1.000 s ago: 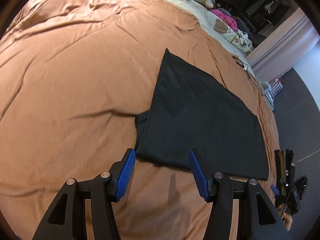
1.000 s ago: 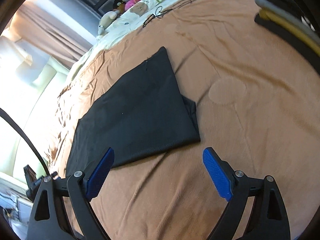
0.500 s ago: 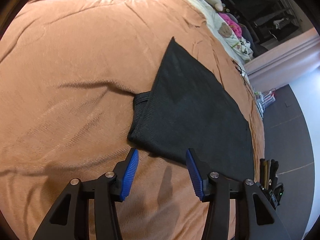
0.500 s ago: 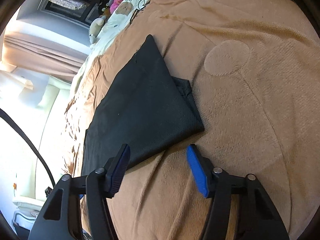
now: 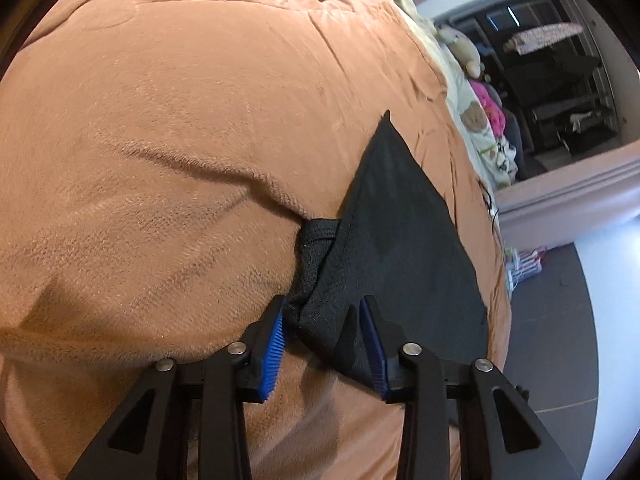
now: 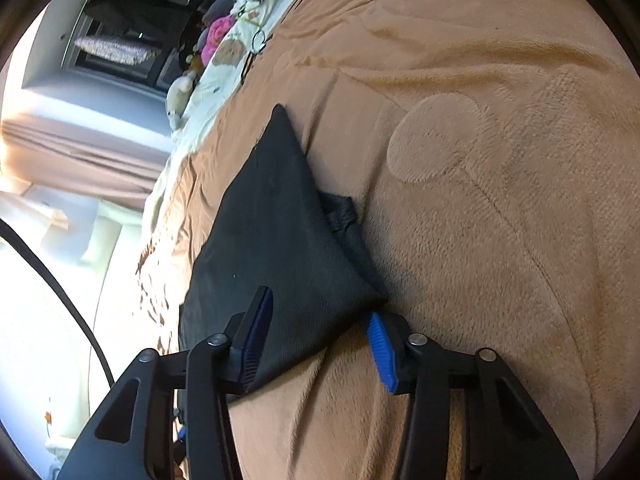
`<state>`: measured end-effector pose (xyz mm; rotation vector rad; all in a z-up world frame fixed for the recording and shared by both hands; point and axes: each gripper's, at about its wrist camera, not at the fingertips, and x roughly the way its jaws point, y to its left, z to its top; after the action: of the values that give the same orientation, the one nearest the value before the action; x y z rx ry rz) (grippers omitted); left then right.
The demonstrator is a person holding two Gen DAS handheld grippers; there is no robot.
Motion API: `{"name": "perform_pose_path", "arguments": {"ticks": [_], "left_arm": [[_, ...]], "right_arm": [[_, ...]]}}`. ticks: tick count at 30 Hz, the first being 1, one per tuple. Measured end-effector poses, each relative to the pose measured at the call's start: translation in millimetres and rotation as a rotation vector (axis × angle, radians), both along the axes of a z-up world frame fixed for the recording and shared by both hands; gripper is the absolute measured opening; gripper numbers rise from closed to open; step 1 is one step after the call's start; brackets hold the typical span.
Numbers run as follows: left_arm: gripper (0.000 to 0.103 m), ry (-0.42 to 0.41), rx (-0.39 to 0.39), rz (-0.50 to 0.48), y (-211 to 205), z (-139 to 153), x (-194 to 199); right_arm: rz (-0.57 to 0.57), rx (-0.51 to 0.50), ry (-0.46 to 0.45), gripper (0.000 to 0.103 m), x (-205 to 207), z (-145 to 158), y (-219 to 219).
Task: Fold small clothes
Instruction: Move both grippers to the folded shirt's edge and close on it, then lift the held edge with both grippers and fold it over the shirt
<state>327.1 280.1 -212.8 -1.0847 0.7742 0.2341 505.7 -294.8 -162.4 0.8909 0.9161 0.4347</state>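
Observation:
A black folded garment (image 5: 400, 232) lies flat on an orange-brown blanket (image 5: 160, 160), with a bunched bit of it (image 5: 316, 236) sticking out at its side. My left gripper (image 5: 322, 304) is down on the bed. Its blue pads stand on either side of the garment's near left corner, and the jaws are closing with the cloth between them. In the right wrist view the same garment (image 6: 272, 220) rests on the blanket (image 6: 480, 200). My right gripper (image 6: 318, 304) straddles the near right corner. One pad sits over the cloth and the other at its edge, and the jaws are closing.
Cream bedding with bear prints and soft toys (image 5: 480, 128) lies at the bed's far end, also in the right wrist view (image 6: 224, 60). A thin cord (image 6: 260, 40) lies on the blanket there. Dark floor (image 5: 560, 320) runs beside the bed. A black cable (image 6: 60, 292) hangs at the left.
Both grippers have sunk to the bed, rolled, and moved forward from short of the garment's near edge to its corners. Both pairs of jaws have narrowed, the right by much more.

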Motion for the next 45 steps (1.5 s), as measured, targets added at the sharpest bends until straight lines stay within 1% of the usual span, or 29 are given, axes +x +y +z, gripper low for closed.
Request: {"name": "perform_pose_path", "arguments": {"ticks": [3,5,7,8,9,11,13,17,21,27,34,45], "left_arm": [[0.038,-0.017,-0.028,-0.003,1.0,-2.2,-4.2],[0.032,-0.009,-0.023,0.003,1.8,-1.6,-5.9],[0.023,-0.007,-0.032,0.015,2.6,-1.7,-7.3],[0.02,-0.009,-0.033,0.018,3.3,-1.4,-9.3],[0.015,-0.009,-0.028,0.021,3.6,-0.6,-11.3],[0.01,-0.022,-0.021,0.017,2.6,2.2,-12.6],[0.008,-0.034,-0.007,0.011,1.8,7.9,-12.5],[0.006,-0.066,0.023,0.0,3.5,24.2,-10.0],[0.005,-0.094,0.056,-0.016,4.0,44.7,-9.1],[0.005,-0.105,0.085,-0.029,3.9,64.6,-20.0],[0.005,-0.101,0.098,-0.047,0.6,70.9,-46.1],[0.005,-0.108,0.089,-0.047,-6.6,71.9,-91.3]], "right_arm": [[-0.027,0.017,0.002,0.032,-4.5,-4.2,1.0],[-0.042,0.004,-0.002,0.024,-8.2,-6.2,2.4],[-0.046,-0.005,0.002,0.018,-10.0,-6.4,5.0],[-0.048,0.0,0.0,0.015,-13.4,-7.2,4.9],[-0.048,0.004,-0.005,0.013,-13.3,-4.5,5.3],[-0.042,0.002,-0.016,0.007,-17.1,-1.4,7.1],[-0.031,-0.013,-0.03,0.004,-20.5,2.7,7.5],[-0.001,-0.053,-0.066,0.002,-26.8,16.5,10.1],[0.024,-0.066,-0.08,0.002,-25.6,29.3,13.4],[0.07,-0.079,-0.094,0.002,-24.8,42.0,15.7],[0.113,-0.119,-0.081,0.002,-37.3,47.6,4.9],[0.174,-0.178,-0.081,0.002,-71.3,58.8,-0.3]]}}
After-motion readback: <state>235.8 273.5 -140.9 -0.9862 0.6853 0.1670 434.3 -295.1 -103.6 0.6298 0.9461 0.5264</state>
